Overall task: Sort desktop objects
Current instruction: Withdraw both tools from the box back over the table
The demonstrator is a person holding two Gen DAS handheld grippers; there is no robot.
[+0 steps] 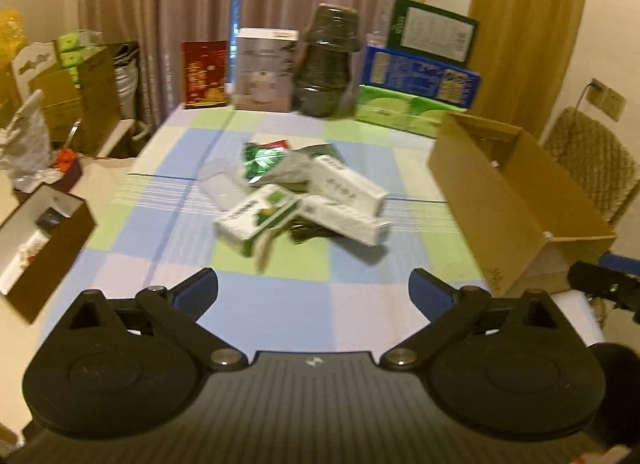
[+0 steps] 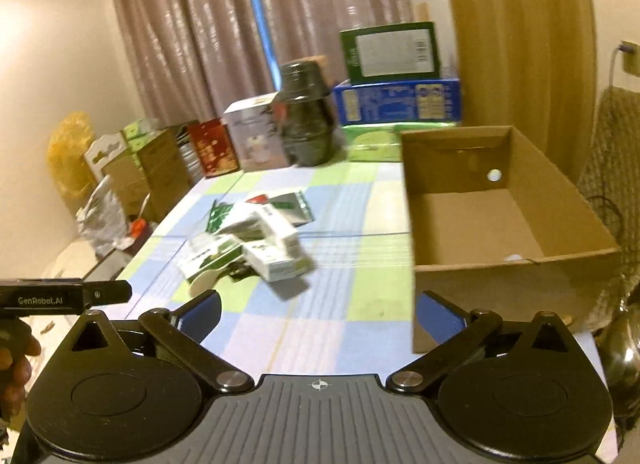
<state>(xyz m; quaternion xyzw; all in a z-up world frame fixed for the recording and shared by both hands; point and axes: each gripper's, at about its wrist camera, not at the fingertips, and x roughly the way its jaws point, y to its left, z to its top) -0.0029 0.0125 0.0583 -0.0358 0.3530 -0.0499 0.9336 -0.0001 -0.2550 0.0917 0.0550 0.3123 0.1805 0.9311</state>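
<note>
A pile of small white-and-green boxes (image 1: 304,208) and green foil packets (image 1: 264,158) lies in the middle of the checked tablecloth (image 1: 280,304); the right wrist view shows the same pile (image 2: 256,244). My left gripper (image 1: 314,292) is open, well short of the pile, nothing between its blue pads. My right gripper (image 2: 318,314) is open too, hanging over the near part of the cloth with nothing in it. An open cardboard box (image 2: 500,216) stands at the right side of the table; only a small white scrap shows on its floor. In the left wrist view that box (image 1: 512,200) is right of the pile.
A dark brown box (image 1: 44,248) with items in it sits off the table's left edge. Along the far edge stand a red box (image 1: 205,74), a white box (image 1: 264,68), a dark wrapped bundle (image 1: 328,60) and stacked blue and green cartons (image 1: 420,72). A wicker chair (image 1: 588,160) is right.
</note>
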